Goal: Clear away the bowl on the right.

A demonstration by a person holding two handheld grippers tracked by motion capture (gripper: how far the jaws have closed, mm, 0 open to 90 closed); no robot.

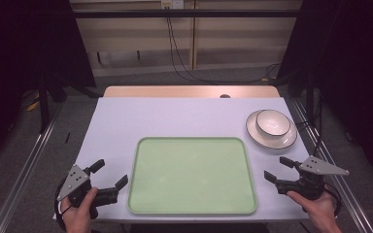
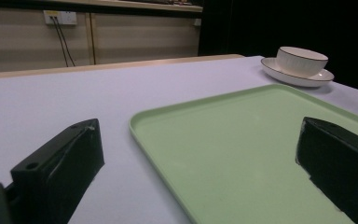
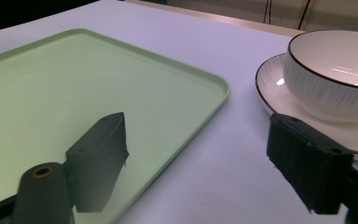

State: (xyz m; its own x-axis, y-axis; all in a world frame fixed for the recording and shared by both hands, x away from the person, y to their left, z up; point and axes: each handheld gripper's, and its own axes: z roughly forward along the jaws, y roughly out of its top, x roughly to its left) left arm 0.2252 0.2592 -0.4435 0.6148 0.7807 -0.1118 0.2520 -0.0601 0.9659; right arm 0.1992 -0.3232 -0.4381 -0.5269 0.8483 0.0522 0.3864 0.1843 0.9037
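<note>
**Bowl and saucer lie just beyond the right gripper**

The right gripper (image 1: 277, 169) hovers at the near right corner of the table (image 1: 126, 121), its jaws spread wide with nothing between them, pointing toward the left and slightly away from the person. From it, the nearest things are the white bowl (image 1: 273, 122) and the saucer (image 1: 272, 141) under it, which sit straight ahead toward the far edge, near but not touching. In the right gripper view the saucer's rim (image 3: 279, 98) runs close behind the right-hand jaw, and the bowl (image 3: 335, 79) stands upright in the middle of the saucer. Both are round, so no long axis sets the approach; the rim can be taken from any side.

To the left of that gripper lies the empty green tray (image 1: 192, 175), its long side running left to right, its right edge just beside the jaws.

The left gripper (image 1: 110, 174) hovers at the near left corner, also spread wide and empty, aimed across the tray. The bowl (image 2: 302, 59) shows far off across the tray (image 2: 242, 140) in its own view, well apart.

My judgement: the right hand is clearly the nearer one, and reaching the crockery calls for turning its jaws away from the person, toward the saucer's near rim.
</note>
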